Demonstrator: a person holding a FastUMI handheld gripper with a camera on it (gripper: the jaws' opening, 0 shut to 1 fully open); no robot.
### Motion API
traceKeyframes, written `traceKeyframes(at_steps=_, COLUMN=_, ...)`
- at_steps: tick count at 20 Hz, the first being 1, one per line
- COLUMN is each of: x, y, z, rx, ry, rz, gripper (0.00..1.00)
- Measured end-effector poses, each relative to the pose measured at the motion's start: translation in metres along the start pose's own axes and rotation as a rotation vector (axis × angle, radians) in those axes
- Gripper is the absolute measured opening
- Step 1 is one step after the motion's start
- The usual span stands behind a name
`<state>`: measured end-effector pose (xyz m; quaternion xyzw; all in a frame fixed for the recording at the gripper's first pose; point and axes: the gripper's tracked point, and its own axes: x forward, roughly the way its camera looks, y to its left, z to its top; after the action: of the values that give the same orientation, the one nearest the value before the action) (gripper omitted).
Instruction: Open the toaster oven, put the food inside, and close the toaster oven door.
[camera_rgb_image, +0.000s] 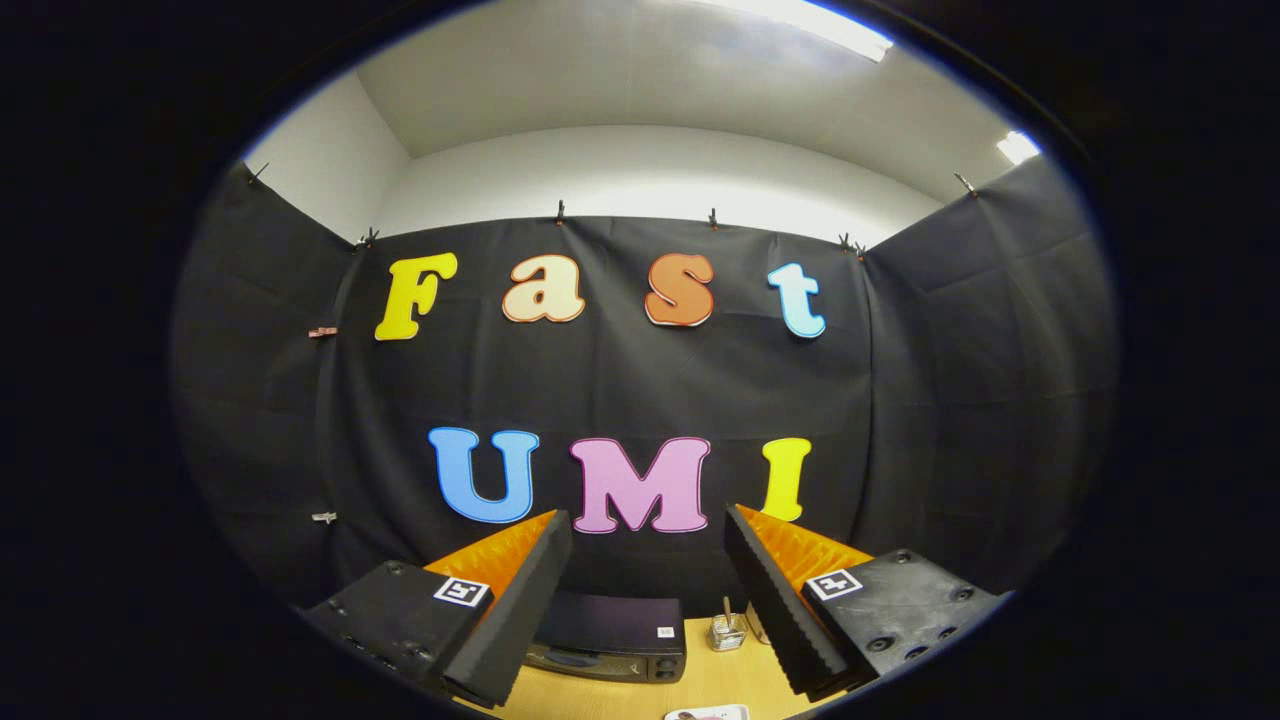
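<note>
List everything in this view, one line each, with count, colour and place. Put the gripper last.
toaster oven: one, black, on the table against the booth wall, seen between the fingers and beyond them; door state hard to tell.
glass jar: one, clear, with a stick-like item standing in it, on the table just right of the toaster oven.
plate: one, white with something pinkish on it, only its edge seen, on the table nearest the gripper.
table: one, light wood, under all of these.
booth wall: black cloth, clipped up behind the table.
gripper: one, fingers spread wide, open, holding nothing.
</note>
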<state>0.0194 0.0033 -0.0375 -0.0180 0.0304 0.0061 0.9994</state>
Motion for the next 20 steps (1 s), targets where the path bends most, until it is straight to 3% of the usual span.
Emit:
traceKeyframes(at_steps=7, x=0.04, y=0.011, z=-0.074, rx=0.026, ry=0.079, rz=0.03, gripper=0.99)
traceKeyframes(at_steps=15, x=0.101, y=0.045, z=-0.18, rx=0.163, ry=0.137, rz=0.036, gripper=0.98)
traceKeyframes(at_steps=20, x=0.132, y=0.072, z=-0.276, rx=0.145, ry=0.227, rz=0.07, gripper=0.98)
